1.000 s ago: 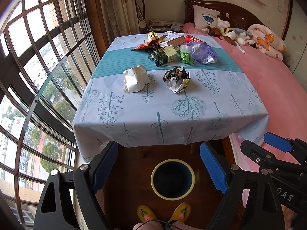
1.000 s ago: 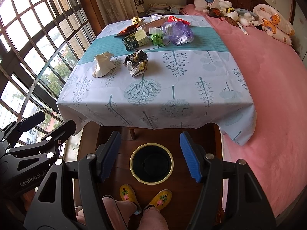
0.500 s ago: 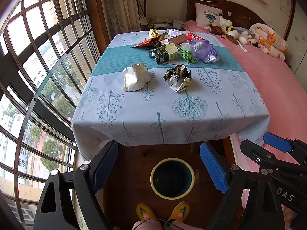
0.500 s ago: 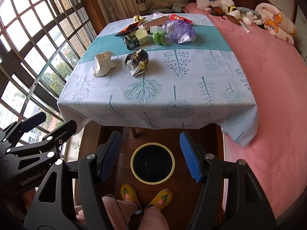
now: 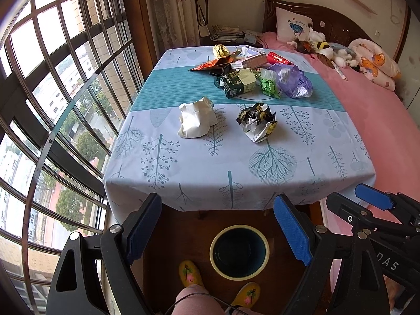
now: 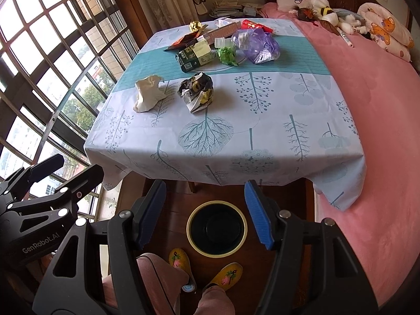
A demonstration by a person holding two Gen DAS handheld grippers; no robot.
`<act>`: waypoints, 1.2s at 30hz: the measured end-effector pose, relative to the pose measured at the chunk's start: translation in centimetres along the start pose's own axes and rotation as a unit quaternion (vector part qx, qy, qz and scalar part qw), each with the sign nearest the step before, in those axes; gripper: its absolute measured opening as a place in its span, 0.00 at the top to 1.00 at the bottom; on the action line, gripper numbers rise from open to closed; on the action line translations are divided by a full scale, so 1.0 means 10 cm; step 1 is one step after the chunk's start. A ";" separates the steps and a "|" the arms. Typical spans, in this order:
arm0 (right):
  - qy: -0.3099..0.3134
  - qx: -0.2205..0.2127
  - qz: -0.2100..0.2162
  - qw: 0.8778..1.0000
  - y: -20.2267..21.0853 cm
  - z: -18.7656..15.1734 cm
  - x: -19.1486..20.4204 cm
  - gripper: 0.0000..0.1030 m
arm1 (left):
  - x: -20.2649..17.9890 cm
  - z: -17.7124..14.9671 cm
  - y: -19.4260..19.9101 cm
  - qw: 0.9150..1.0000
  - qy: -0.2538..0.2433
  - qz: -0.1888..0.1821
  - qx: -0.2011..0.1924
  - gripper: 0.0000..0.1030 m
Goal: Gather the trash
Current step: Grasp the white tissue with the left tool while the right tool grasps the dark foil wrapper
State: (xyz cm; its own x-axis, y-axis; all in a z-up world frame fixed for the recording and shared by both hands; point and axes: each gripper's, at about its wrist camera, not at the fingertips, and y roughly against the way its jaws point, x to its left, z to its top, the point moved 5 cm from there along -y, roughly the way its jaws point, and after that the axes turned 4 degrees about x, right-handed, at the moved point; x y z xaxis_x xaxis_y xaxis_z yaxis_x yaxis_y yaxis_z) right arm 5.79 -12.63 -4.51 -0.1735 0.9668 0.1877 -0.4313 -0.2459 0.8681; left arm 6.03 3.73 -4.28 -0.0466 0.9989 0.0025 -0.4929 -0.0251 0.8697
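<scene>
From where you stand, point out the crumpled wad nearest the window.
The plain cream paper wad. It lies window-side of the dark, shiny foil wad; the green wad and yellow wad sit farther back.

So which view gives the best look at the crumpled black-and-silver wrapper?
The left wrist view: the crumpled black-and-silver wrapper sits near the frame's centre, large, with its foil folds and yellow edge clear. The right wrist view also shows the whole wrapper, unblocked, beside the white paper wad, but a little smaller and further off centre.
</scene>
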 end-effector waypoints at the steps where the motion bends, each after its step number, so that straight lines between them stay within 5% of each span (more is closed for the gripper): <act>1: 0.000 0.000 0.001 1.000 -0.02 0.05 0.00 0.42 | 0.03 0.03 -0.02 1.000 0.001 0.001 0.002 0.13; 9: -0.012 0.008 0.000 1.000 -0.33 0.57 0.00 0.42 | 0.45 0.82 -0.48 1.000 0.005 -0.006 0.024 0.13; 17: -0.089 0.022 -0.011 0.996 -0.90 1.27 -0.02 0.42 | 0.69 1.56 -1.23 0.993 -0.032 -0.063 0.090 0.13; 25: -0.164 0.043 -0.026 0.985 -1.64 1.68 -0.12 0.42 | 0.71 1.79 -1.94 0.979 -0.035 -0.114 0.168 0.13; 36: -0.208 0.061 -0.029 0.976 -2.28 1.86 -0.20 0.44 | 0.54 1.96 -2.49 0.966 -0.053 -0.141 0.211 0.20</act>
State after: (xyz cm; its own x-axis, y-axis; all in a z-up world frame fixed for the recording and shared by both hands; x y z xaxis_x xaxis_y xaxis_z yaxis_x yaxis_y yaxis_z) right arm 32.42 -7.61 -16.13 0.2325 0.9299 0.2850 -0.3161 -0.2049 0.9263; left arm 35.10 10.48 -16.28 0.1381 0.9626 -0.2332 -0.0745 0.2449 0.9667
